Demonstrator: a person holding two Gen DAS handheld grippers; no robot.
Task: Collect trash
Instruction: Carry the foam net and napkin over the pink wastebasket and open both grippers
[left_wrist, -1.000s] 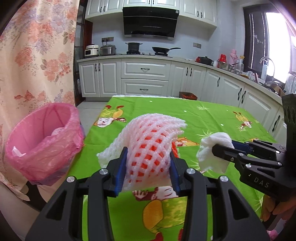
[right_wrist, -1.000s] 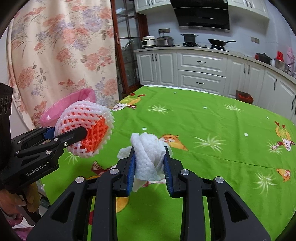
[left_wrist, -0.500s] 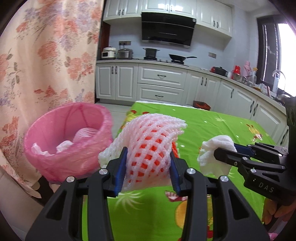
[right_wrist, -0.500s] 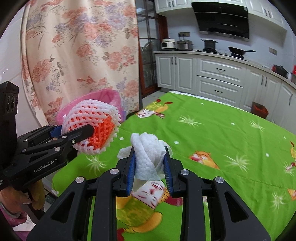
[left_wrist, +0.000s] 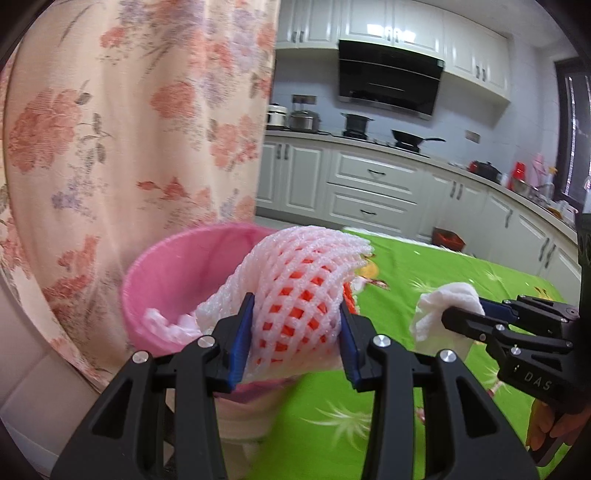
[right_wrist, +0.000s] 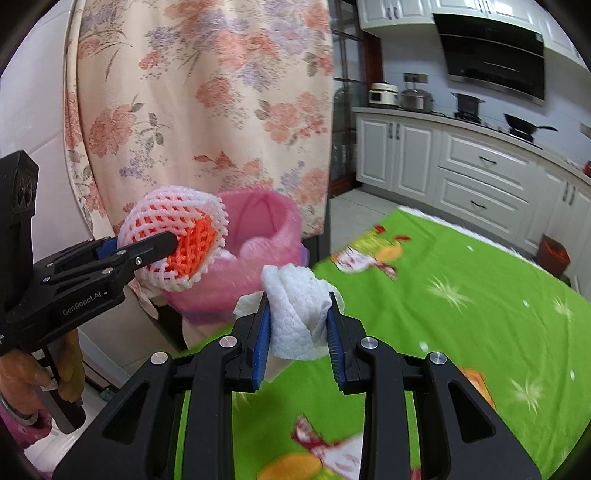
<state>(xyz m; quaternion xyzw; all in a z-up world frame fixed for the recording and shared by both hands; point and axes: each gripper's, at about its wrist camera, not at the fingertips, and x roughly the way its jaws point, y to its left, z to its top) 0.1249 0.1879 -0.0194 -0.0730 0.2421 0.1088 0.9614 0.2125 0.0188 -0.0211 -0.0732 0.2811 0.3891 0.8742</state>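
My left gripper is shut on a white and orange foam fruit net and holds it over the near rim of the pink-lined trash bin. In the right wrist view the net sits at the bin's left rim. My right gripper is shut on a crumpled white tissue above the table's left edge, to the right of the bin. The tissue also shows in the left wrist view. White trash lies inside the bin.
A floral curtain hangs just behind the bin. The table has a green cartoon-print cloth. White kitchen cabinets with pots on the counter stand at the back.
Both grippers have moved left with their loads. The bin has come much closer, and the foam net now hangs over its rim.
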